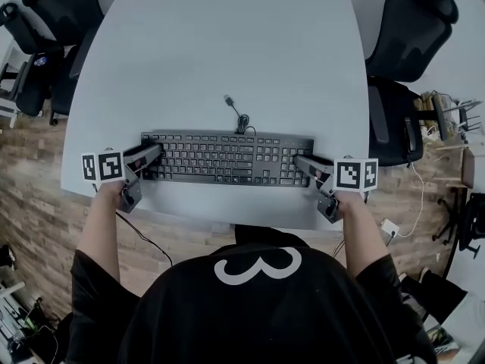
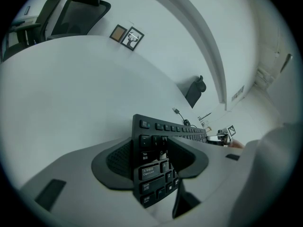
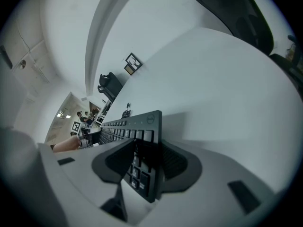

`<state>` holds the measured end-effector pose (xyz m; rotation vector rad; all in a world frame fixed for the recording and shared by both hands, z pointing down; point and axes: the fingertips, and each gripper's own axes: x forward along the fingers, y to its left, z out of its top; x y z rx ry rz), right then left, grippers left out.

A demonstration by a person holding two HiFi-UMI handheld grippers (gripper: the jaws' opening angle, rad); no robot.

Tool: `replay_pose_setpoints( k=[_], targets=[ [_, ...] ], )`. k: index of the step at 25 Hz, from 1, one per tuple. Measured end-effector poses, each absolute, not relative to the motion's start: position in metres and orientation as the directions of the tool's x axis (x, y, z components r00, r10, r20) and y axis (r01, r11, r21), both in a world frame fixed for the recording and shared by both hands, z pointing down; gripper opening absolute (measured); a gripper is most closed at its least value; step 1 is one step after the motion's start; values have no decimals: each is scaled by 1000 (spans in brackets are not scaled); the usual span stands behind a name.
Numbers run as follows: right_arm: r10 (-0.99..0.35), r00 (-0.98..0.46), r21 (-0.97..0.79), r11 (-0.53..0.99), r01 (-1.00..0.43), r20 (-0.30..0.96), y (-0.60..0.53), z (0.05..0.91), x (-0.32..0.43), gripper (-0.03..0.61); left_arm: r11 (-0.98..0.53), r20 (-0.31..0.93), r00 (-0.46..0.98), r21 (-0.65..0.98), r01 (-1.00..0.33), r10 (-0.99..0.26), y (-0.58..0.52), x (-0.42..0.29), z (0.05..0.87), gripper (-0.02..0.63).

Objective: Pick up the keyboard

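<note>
A black keyboard (image 1: 227, 158) lies flat near the front of the white table (image 1: 227, 44), its cable (image 1: 239, 117) curling off the back edge. My left gripper (image 1: 154, 155) sits at the keyboard's left end, and in the left gripper view its two pads close over the end keys (image 2: 152, 170) from above and below. My right gripper (image 1: 301, 163) sits at the right end. The right gripper view shows that end of the keyboard (image 3: 142, 131) clamped between its pads. Both grippers (image 2: 151, 157) (image 3: 147, 162) point down at a slant.
Black office chairs stand at the table's far right (image 1: 409, 29) and far left (image 1: 53, 10). The table's front edge (image 1: 227, 220) runs just behind my wrists, over a wooden floor (image 1: 30, 173). Loose cables and a white adapter (image 1: 389, 228) lie on the floor at right.
</note>
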<state>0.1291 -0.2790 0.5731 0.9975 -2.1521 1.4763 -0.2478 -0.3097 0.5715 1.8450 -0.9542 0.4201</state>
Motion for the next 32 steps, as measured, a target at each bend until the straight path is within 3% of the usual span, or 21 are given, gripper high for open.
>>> replay_pose_setpoints(
  k=[17, 32],
  targets=[
    [-392, -699, -645, 283, -710, 598, -283, 556, 125, 170, -205, 636, 599, 583, -786, -488, -294, -252, 549, 225],
    [-558, -696, -520, 469, -714, 452, -258, 445, 126, 170, -332, 469, 576, 505, -797, -669, -257, -257, 443, 225]
  ],
)
